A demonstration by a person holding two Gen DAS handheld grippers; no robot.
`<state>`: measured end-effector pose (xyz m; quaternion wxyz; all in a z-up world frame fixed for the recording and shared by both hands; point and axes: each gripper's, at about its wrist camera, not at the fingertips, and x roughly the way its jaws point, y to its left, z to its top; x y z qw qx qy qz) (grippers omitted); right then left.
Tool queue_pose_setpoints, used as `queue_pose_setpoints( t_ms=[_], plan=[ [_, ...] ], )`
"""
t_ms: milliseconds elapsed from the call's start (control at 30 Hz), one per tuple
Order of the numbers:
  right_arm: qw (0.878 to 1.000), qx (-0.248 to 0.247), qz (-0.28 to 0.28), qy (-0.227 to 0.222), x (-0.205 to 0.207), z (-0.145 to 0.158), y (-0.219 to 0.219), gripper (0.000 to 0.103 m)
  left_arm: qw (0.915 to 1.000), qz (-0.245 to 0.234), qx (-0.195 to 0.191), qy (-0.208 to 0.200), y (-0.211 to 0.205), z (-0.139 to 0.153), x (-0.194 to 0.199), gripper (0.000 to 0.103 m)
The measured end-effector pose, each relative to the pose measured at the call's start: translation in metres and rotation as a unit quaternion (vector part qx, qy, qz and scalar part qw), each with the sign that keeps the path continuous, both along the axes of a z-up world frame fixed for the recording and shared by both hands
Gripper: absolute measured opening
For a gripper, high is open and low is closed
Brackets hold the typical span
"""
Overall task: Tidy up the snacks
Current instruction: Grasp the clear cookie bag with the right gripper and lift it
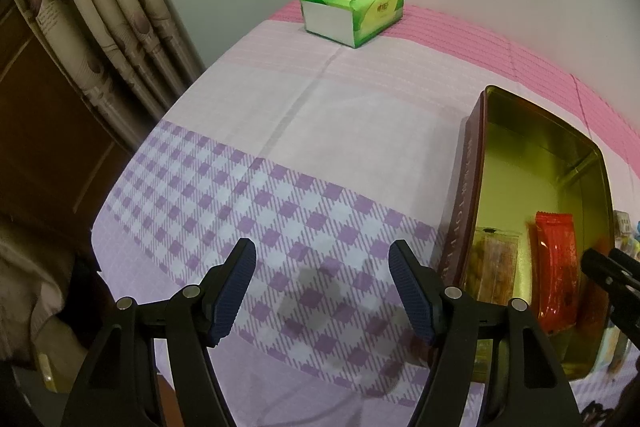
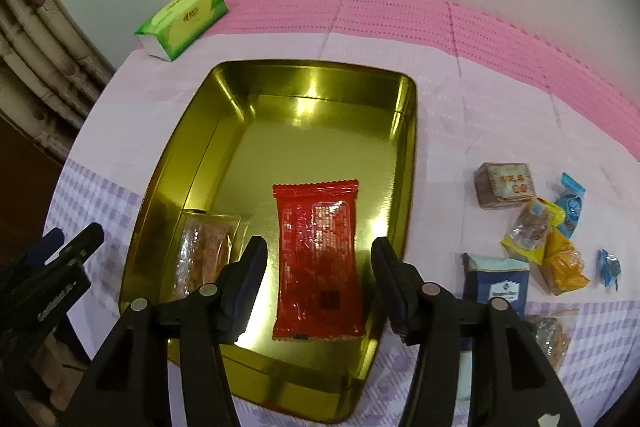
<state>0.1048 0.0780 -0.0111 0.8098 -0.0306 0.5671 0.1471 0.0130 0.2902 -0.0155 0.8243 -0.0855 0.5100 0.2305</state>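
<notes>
Two snacks are already laid in the gold tin (image 2: 408, 131) on the tabletop (image 2: 460, 115): a red packet (image 2: 316, 259) in the middle and a clear packet (image 2: 200, 247) beside it on the left. The right tongs (image 2: 318, 263) are held apart above the red packet, not touching it. The left tongs (image 1: 322, 291) are held wide apart over the bare cloth, with nothing between them. Several loose snacks (image 2: 536, 227) are left to the right of the tin, so the task is judged as only partly done.

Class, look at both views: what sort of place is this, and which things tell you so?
Probably a room in a home: a table under a checked and pink tablecloth, patterned curtains beside it, and a green tissue box against a plain wall.
</notes>
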Motion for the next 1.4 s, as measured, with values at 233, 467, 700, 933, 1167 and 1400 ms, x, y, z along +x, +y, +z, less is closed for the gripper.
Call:
queue_pose_setpoints(
  t_ms=[233,467,700,933,1167,1400],
  plan=[
    [1.000,0.013,-0.008,-0.012,-0.012,0.016,-0.032,0.052,1.0000,-0.001,0.002,0.000,-0.002,0.000,0.000,0.069],
    [0.999,-0.007,-0.038,-0.032,-0.022,0.030,-0.097,0.052,0.9999,-0.007,0.009,0.003,-0.003,0.000,0.002,0.069],
    [0.994,-0.039,-0.105,-0.009,-0.037,0.019,-0.182,0.052,0.9997,-0.016,0.018,0.007,-0.009,0.000,0.003,0.069],
    [0.990,-0.048,-0.127,0.028,-0.058,-0.006,-0.219,0.052,0.9994,-0.025,0.026,0.006,-0.016,0.003,0.002,0.070],
    [0.990,-0.034,-0.126,0.049,-0.073,-0.021,-0.220,0.052,0.9986,-0.036,0.039,0.008,-0.024,0.005,0.003,0.070],
    [0.990,-0.029,-0.123,0.056,-0.063,-0.034,-0.219,0.052,0.9981,-0.047,0.040,0.008,-0.036,0.009,0.002,0.070]
  ],
)
